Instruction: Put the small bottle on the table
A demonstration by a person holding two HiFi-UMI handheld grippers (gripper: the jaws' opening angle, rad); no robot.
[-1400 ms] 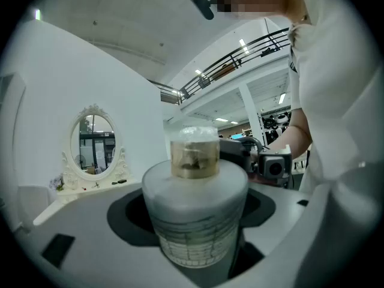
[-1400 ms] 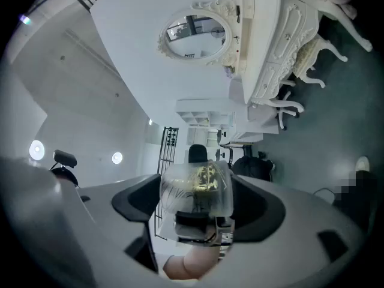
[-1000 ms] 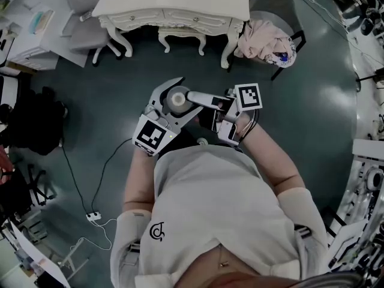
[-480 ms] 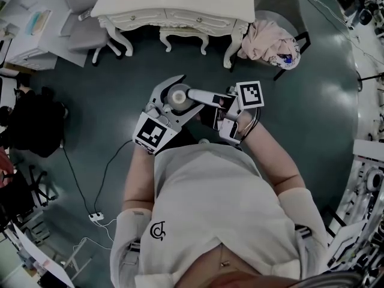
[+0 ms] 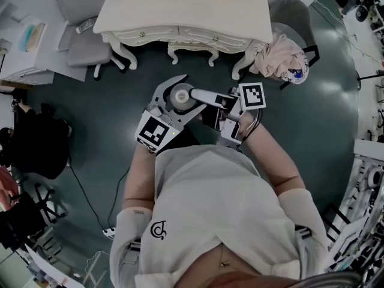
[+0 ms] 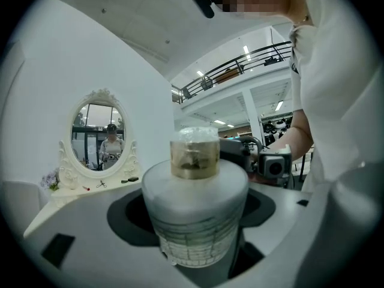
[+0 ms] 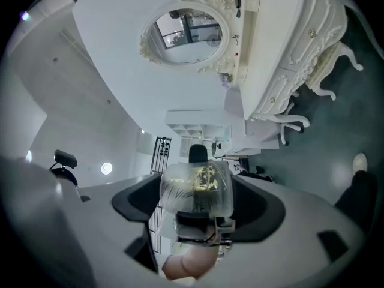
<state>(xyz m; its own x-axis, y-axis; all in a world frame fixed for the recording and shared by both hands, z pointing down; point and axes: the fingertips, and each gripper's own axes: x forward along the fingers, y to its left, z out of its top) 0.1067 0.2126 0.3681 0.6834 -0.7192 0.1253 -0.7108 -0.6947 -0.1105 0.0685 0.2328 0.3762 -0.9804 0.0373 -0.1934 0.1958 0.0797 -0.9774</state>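
Observation:
The small bottle [image 5: 180, 96], frosted white with a gold cap under clear film, is held in the air in front of the person's chest, above the dark floor. My left gripper [image 5: 186, 95] is shut on its body [image 6: 195, 215], which fills the gap between the jaws. My right gripper [image 5: 195, 96] comes in from the right, rolled on its side, and its jaws close against the bottle's upper part [image 7: 198, 188]. The white dressing table [image 5: 180, 11] stands a short way ahead, with the bottle short of its front edge.
An oval mirror [image 6: 96, 134] stands on the table. A grey chair [image 5: 81, 41] sits left of it. At its right, another chair carries a pink cloth [image 5: 282, 62]. Dark gear [image 5: 36, 143] and a power strip [image 5: 111, 233] lie on the floor at left.
The table has slid lower and nearer in the head view. Both grippers keep the same hold on the bottle, now slightly higher in the frame.

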